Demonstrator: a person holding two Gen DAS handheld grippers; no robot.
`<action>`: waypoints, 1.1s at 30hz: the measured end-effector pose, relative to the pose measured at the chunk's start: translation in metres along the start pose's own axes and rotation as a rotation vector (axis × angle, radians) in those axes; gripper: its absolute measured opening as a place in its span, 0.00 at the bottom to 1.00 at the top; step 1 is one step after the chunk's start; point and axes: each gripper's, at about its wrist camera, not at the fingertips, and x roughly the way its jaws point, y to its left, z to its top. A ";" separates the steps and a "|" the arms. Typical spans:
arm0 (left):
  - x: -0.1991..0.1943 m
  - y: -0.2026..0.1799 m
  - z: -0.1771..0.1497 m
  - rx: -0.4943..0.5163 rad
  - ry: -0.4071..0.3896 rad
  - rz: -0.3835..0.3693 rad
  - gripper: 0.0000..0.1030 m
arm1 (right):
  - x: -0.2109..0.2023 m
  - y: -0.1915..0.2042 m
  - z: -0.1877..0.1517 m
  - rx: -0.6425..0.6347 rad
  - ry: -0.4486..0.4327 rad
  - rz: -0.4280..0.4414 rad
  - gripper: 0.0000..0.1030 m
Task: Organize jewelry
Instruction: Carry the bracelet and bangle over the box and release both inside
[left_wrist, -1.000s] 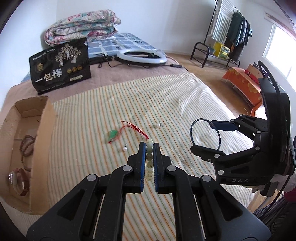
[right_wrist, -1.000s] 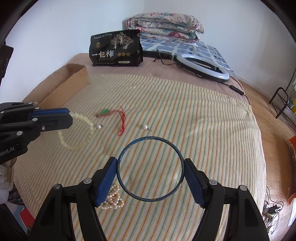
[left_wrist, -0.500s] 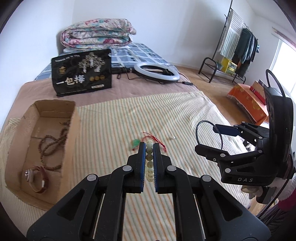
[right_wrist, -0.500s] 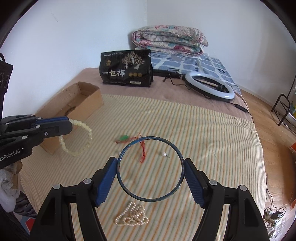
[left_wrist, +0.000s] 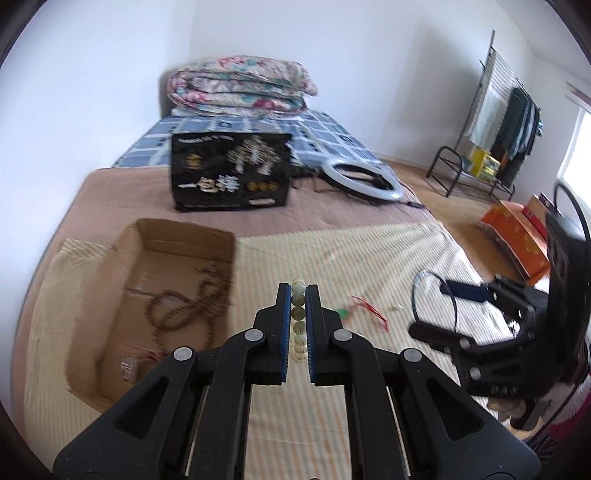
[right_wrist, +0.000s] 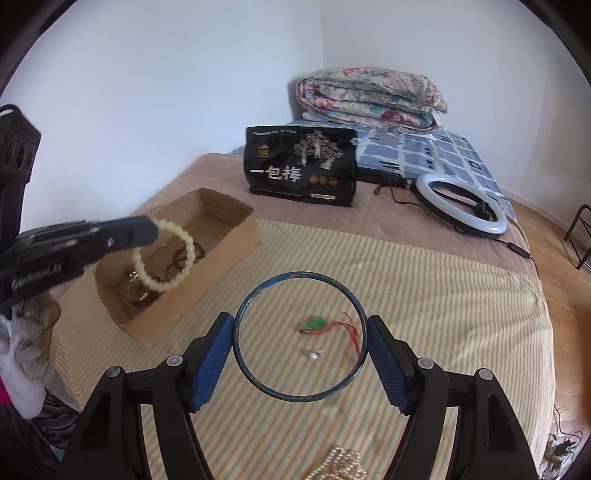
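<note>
Where pendant (right_wrist: 314, 322) lies, pearl strand (right_wrist: 341, 466) nearby

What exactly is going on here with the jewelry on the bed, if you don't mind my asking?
A person is sorting jewelry with two handheld tools. The left tool is shut on a pale cream beaded bracelet, held in front of the open cardboard box, which already holds brown beads. The right tool grips a thin blue metal bangle above the striped cloth. A green pendant on red cord and a pearl strand lie loose on it.
</note>
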 end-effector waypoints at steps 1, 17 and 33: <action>-0.001 0.006 0.003 -0.008 -0.006 0.009 0.05 | 0.001 0.005 0.001 -0.004 0.000 0.008 0.72; 0.000 0.114 0.033 -0.144 -0.053 0.131 0.05 | 0.034 0.086 0.027 -0.043 -0.001 0.125 0.72; 0.045 0.142 0.041 -0.169 0.006 0.141 0.05 | 0.096 0.150 0.037 -0.127 0.039 0.213 0.72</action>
